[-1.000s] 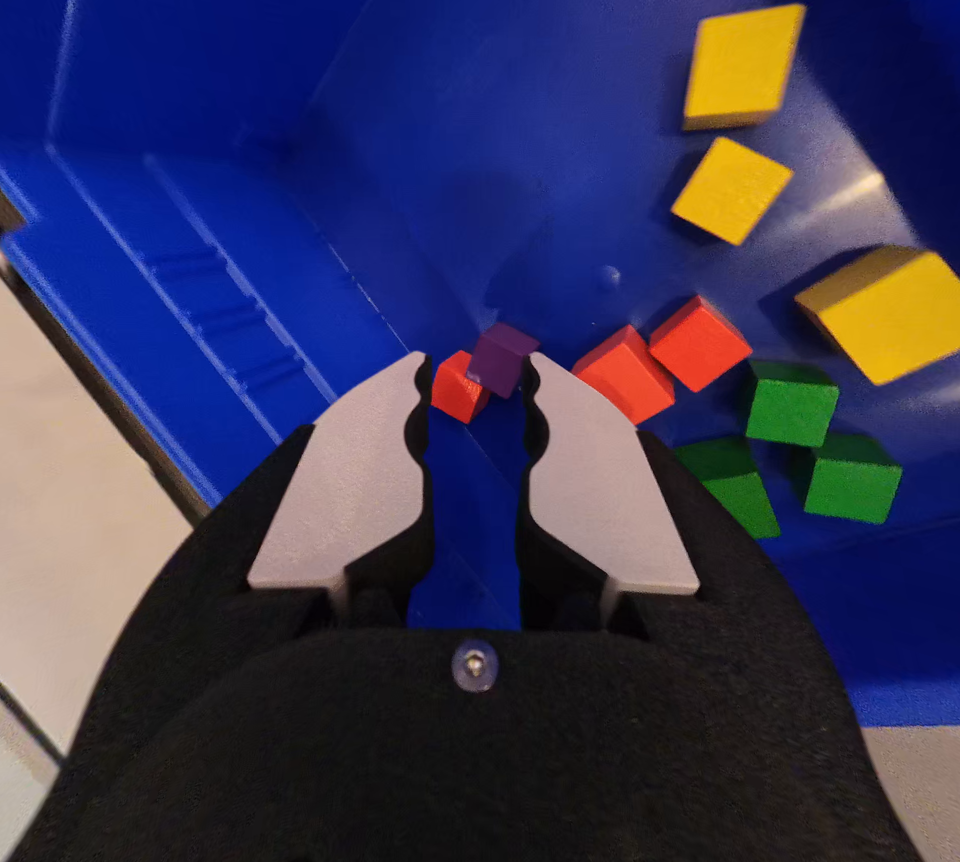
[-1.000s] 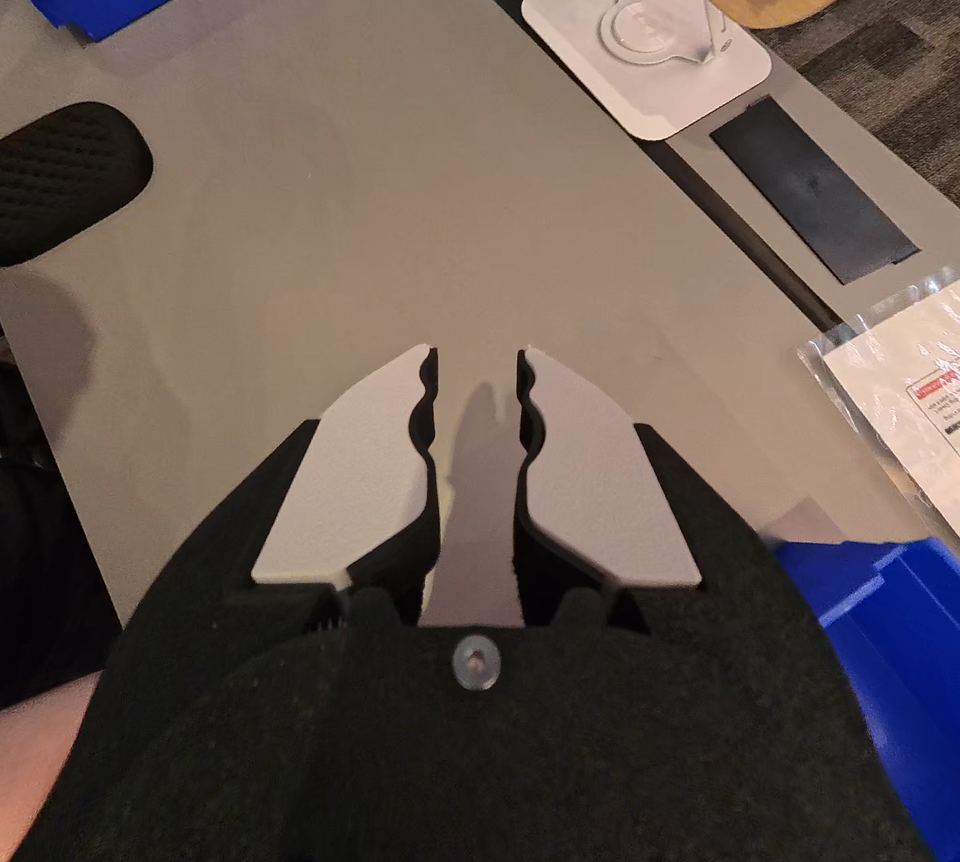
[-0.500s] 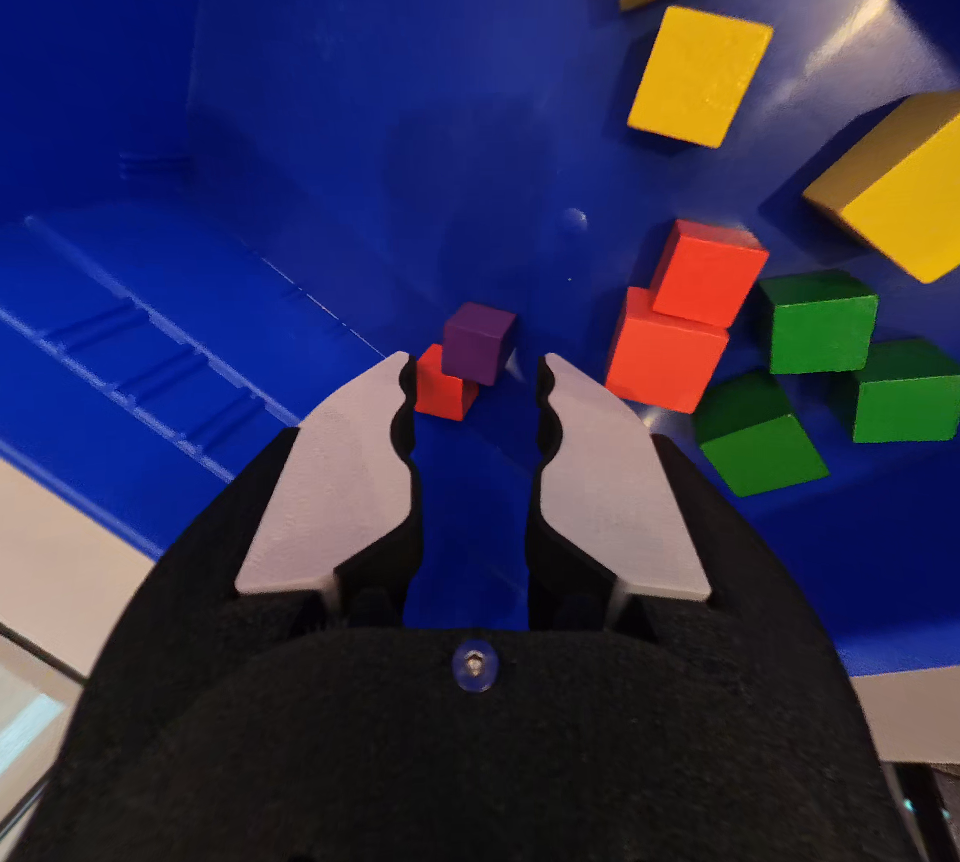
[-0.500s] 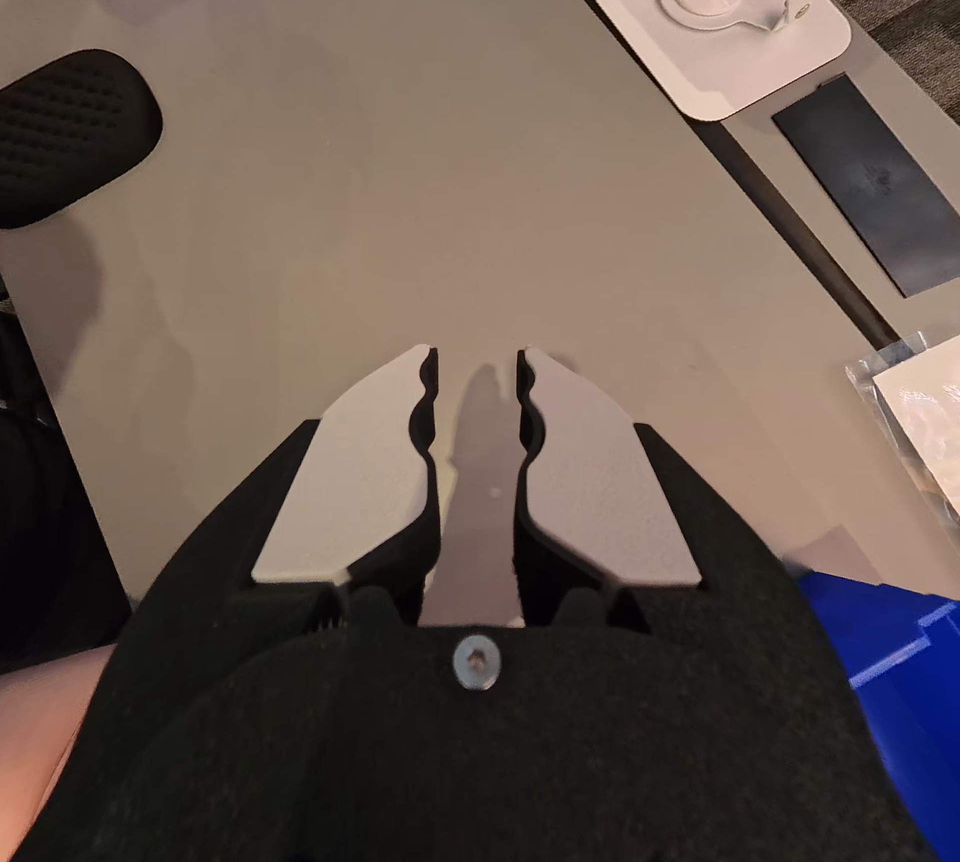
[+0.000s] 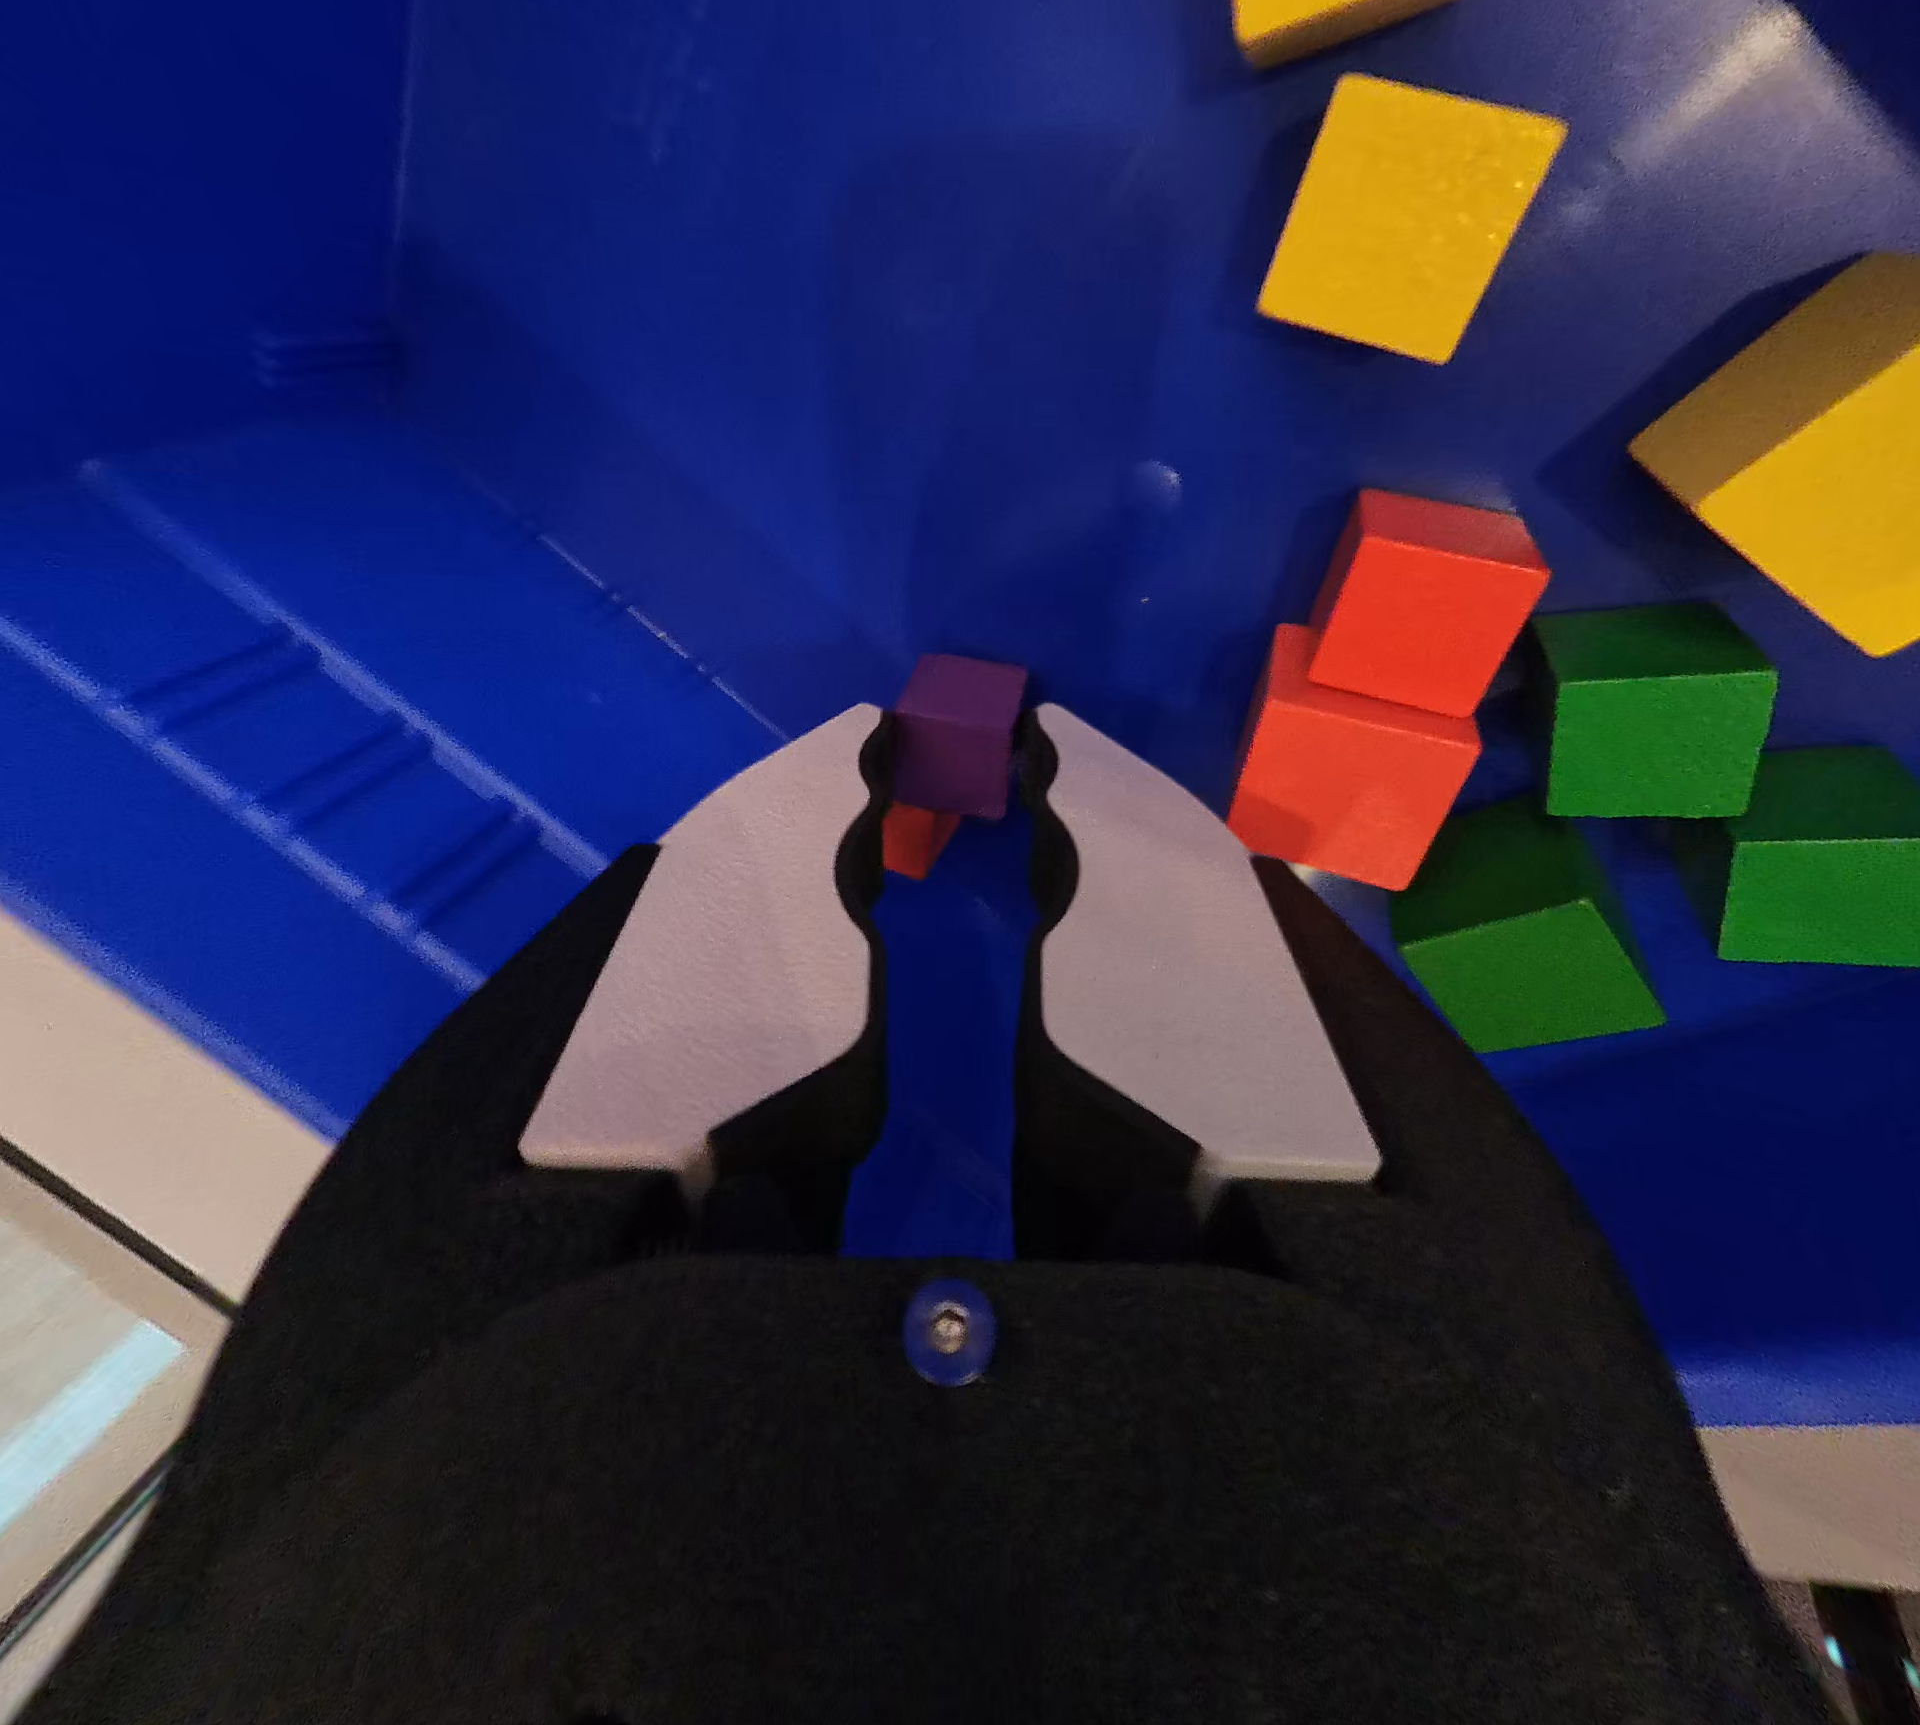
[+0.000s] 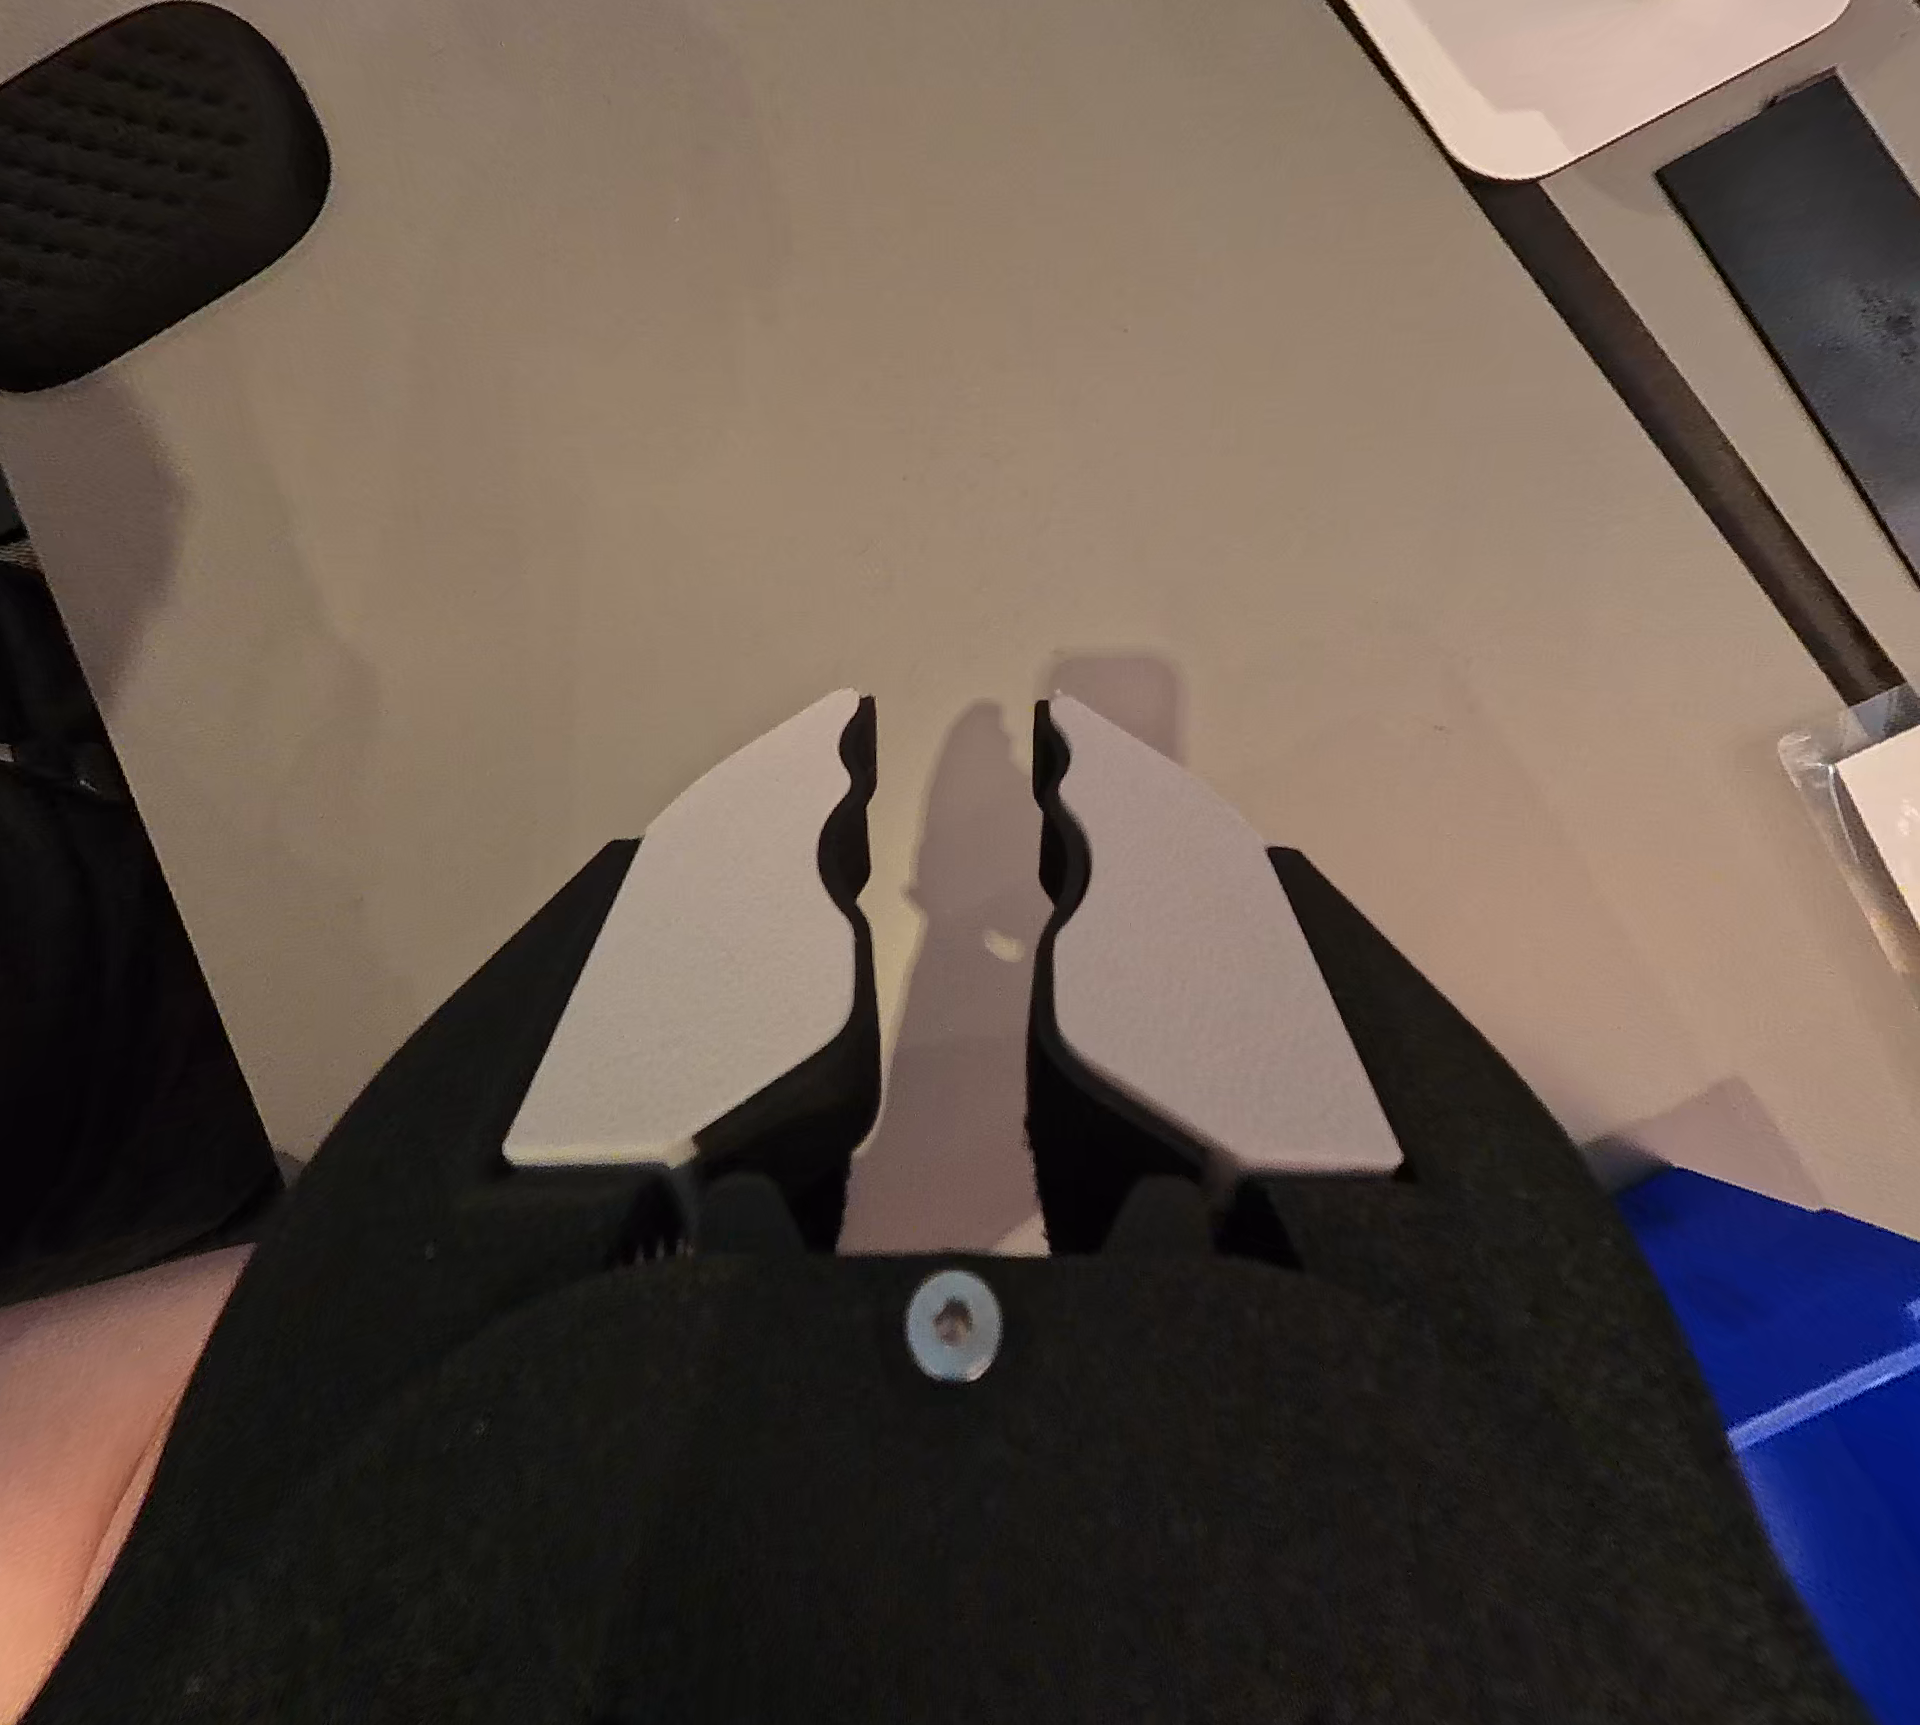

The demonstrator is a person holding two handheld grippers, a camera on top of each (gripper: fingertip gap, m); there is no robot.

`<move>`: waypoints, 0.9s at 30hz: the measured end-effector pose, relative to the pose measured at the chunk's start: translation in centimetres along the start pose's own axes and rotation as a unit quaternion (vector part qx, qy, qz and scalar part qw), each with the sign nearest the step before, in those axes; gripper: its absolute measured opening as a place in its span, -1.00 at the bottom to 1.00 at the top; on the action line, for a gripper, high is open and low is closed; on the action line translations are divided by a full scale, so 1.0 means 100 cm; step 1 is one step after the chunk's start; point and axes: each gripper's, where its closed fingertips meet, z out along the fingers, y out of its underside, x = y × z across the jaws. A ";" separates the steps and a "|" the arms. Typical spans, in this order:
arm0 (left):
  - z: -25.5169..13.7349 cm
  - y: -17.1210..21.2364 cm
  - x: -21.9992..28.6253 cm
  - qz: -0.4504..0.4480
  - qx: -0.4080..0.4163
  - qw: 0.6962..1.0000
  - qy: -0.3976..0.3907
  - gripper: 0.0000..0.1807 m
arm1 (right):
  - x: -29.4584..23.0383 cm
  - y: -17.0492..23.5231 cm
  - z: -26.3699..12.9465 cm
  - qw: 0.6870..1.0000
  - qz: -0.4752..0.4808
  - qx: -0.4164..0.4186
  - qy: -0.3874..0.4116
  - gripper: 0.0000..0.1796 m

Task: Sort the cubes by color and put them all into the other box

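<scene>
The left gripper (image 5: 953, 719) grips the purple cube (image 5: 954, 733) between its fingertips, the jaws narrowed onto its two side faces. The cube sits square between the tips, no long axis to speak of, just above a small red cube (image 5: 914, 837) that lies partly hidden under it, inside the blue box (image 5: 623, 273). Right of the purple cube lie two red cubes (image 5: 1361, 740), then green ones (image 5: 1652, 719), with yellow ones (image 5: 1403, 221) beyond. The right gripper (image 6: 956, 714) hovers over the table (image 6: 831, 325), fingers parted and empty, far from the cubes; I judge the left does the next move.
</scene>
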 end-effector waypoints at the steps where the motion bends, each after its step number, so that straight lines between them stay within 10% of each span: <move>1: -0.005 -0.002 -0.005 -0.008 0.012 1.000 -0.019 -0.76 | 0.000 0.000 -0.001 1.000 0.001 0.002 0.000 -0.69; 11: -0.184 -0.118 -0.001 -0.102 0.374 0.901 -0.195 -0.76 | -0.026 -0.075 0.019 0.995 0.004 0.102 -0.019 -0.69; 20: -0.317 -0.275 0.188 0.025 0.643 0.760 -0.085 -0.77 | -0.147 -0.164 0.074 0.931 0.027 0.246 -0.269 -0.56; 27: -0.357 -0.318 0.256 0.096 0.692 0.714 -0.045 -0.77 | -0.173 -0.171 0.071 0.869 0.117 0.259 -0.404 -0.43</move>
